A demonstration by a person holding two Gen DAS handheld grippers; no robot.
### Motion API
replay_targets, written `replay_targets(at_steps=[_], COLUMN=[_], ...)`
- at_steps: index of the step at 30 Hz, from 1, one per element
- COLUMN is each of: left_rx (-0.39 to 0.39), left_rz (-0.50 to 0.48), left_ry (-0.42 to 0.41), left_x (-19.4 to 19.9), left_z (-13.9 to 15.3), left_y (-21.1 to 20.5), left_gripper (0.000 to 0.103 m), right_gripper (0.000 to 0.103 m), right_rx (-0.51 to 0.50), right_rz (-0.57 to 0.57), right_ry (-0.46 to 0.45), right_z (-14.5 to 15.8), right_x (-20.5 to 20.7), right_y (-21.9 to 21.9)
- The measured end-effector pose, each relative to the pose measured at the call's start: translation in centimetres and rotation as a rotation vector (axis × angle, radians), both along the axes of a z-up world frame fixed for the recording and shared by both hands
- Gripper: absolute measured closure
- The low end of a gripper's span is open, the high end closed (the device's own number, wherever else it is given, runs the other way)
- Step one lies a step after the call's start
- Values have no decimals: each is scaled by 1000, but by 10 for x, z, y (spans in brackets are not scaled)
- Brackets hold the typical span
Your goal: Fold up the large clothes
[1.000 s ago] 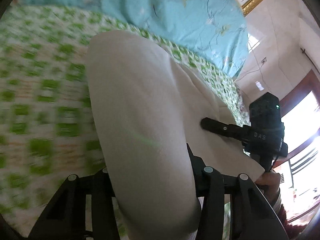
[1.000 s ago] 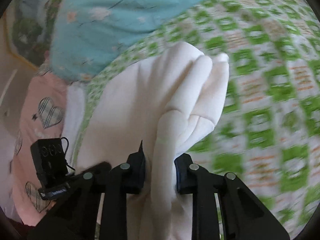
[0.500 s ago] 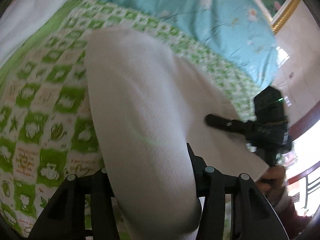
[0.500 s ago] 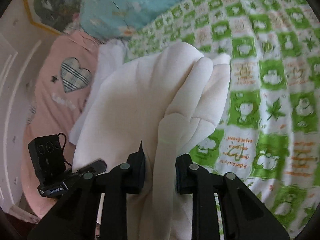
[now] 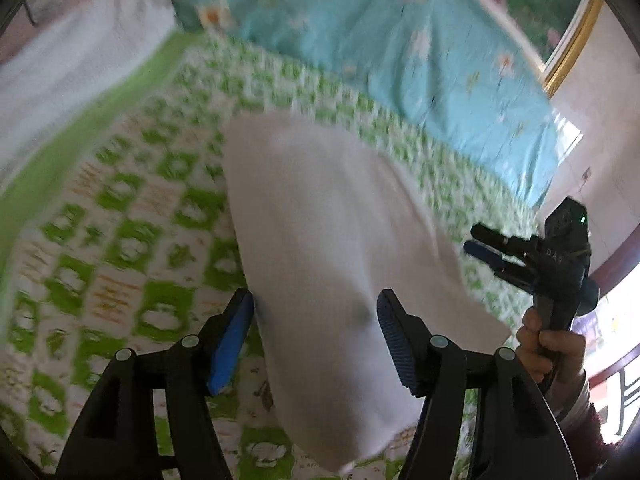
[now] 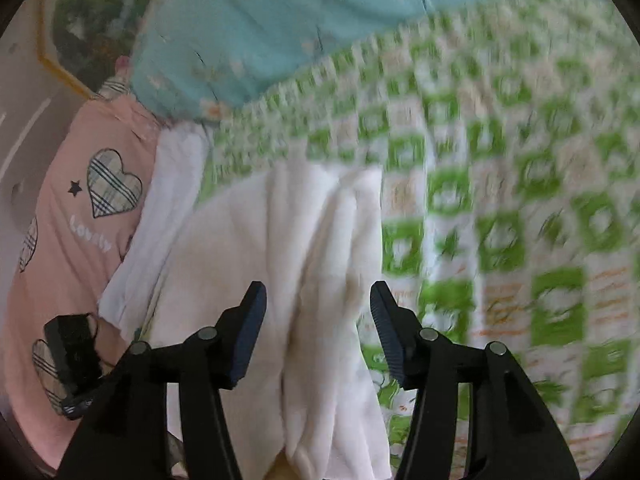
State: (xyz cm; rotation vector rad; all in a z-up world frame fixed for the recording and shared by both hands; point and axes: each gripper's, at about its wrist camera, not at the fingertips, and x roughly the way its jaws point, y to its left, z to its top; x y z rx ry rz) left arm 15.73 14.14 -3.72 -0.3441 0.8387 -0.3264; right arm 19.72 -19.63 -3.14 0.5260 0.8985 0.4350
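A thick white garment (image 5: pixel 320 240) lies folded on the green-checked bedspread (image 5: pixel 120 240). In the left wrist view my left gripper (image 5: pixel 316 312) is open, its jaws spread on either side of the garment's near end. My right gripper (image 5: pixel 486 246) shows at the right edge, open, beside the garment's corner. In the right wrist view the garment (image 6: pixel 288 240) lies in soft folds and my right gripper (image 6: pixel 318 304) is open above it. The left gripper's body (image 6: pixel 72 352) shows at the lower left.
A turquoise floral quilt (image 5: pixel 380 52) lies along the far side of the bed. A pink pillow with plaid hearts (image 6: pixel 80 208) and a white cloth (image 6: pixel 168 184) sit to the left. A wall and a window (image 5: pixel 616 320) lie to the right.
Both grippers have opened and let go of the white garment, which now rests on the bedspread. Both have pulled back a little.
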Motion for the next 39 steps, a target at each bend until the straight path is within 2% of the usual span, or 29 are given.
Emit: replay_targets(at_steps=[2, 4, 8, 9, 10, 11, 15, 17, 19, 23, 26, 29, 32, 33, 35, 37, 39], left_rx=[-24, -23, 17, 15, 10, 4, -22, -18, 29, 154, 169, 156, 148, 143, 133, 127, 133], left_rz=[-15, -41, -71, -73, -71, -71, -122, -168, -194, -226, -220, -213, -210, -210, -210, -209, -212], left_ry=[-35, -43, -45, -34, -29, -27, -49, -62, -53, -26, -37, -35, -52, -50, -43, -41, -46], left_x=[-5, -7, -2, 0, 2, 4, 4, 3, 4, 9, 12, 16, 15, 15, 15, 16, 13], left_z=[6, 8, 3, 0, -1, 0, 10, 13, 9, -20, -28, -31, -33, -33, -30, -30, -30], left_y=[3, 0, -11, -11, -11, -10, -15, -27, -43, -73, -77, -75, -73, -72, -71, -70, -70], left_gripper=[44, 57, 58, 58, 58, 58, 60, 60, 61, 62, 60, 60, 60, 60, 60, 60, 60], right_gripper=[50, 54, 54, 65, 94, 96, 96, 96, 96, 96, 96, 95, 90, 90, 90, 90, 90], right_rx=[6, -46, -47, -46, -29, 4, 129, 151, 101, 7, 20, -15, -100, -99, -68, 37, 62], right_rz=[61, 91, 95, 91, 96, 93, 43, 16, -2, -41, -65, -90, -144, -137, -70, 59, 121], right_ry=[-1, 32, 117, 134, 147, 136, -5, -34, 1, 134, 155, 151, 65, 19, -10, 5, 24], right_z=[4, -3, -30, -34, -37, -33, 8, 18, 10, -39, -56, -45, -7, 6, 19, 18, 7], right_x=[3, 14, 35, 38, 40, 39, 16, 6, 5, 9, 6, 6, -1, -2, 7, 29, 52], right_y=[13, 31, 46, 48, 48, 45, 17, 0, -5, -7, -10, -9, -3, 1, 13, 37, 57])
